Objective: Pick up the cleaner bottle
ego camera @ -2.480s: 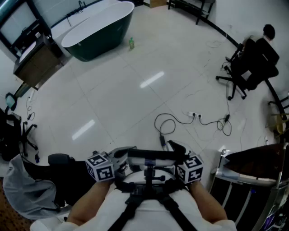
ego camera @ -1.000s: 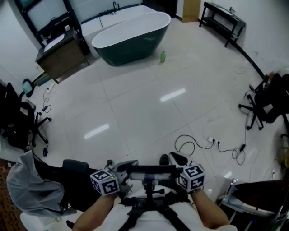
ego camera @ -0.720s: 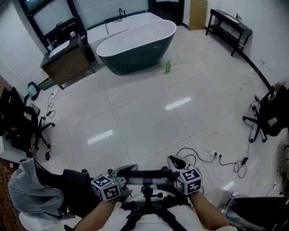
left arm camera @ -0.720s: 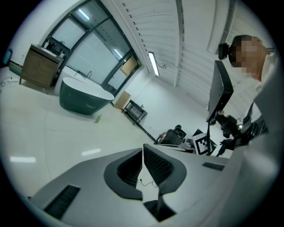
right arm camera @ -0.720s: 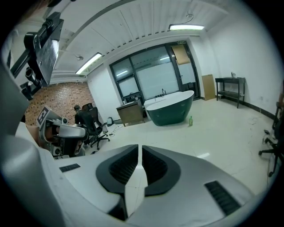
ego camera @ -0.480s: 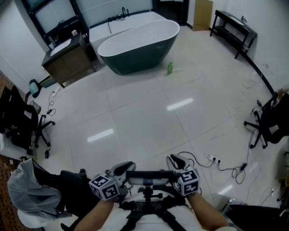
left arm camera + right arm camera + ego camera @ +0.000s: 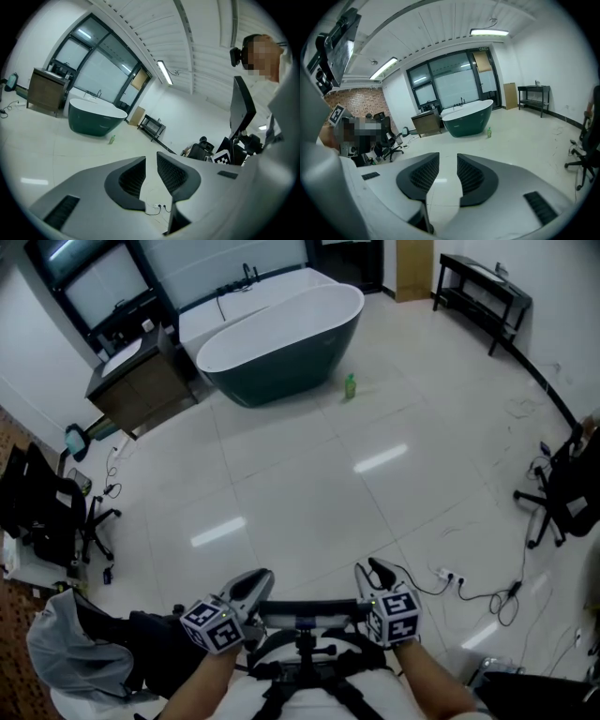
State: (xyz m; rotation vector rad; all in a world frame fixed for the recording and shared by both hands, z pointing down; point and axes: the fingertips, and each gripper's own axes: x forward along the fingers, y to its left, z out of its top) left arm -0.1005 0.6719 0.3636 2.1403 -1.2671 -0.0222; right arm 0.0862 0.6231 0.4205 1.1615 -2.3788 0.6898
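The bottle (image 7: 350,386) stands on the floor (image 7: 309,484) just beside the tub (image 7: 281,343), well apart from both grippers; walk close first, then lower one gripper around it; left gripper (image 7: 251,583) and right gripper (image 7: 380,573) have fingers released, just opened, nothing between them.

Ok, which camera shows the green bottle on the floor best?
The head view: the bottle stands clear on open floor beside the bathtub. Both gripper views show it only as a tiny green speck, far off.
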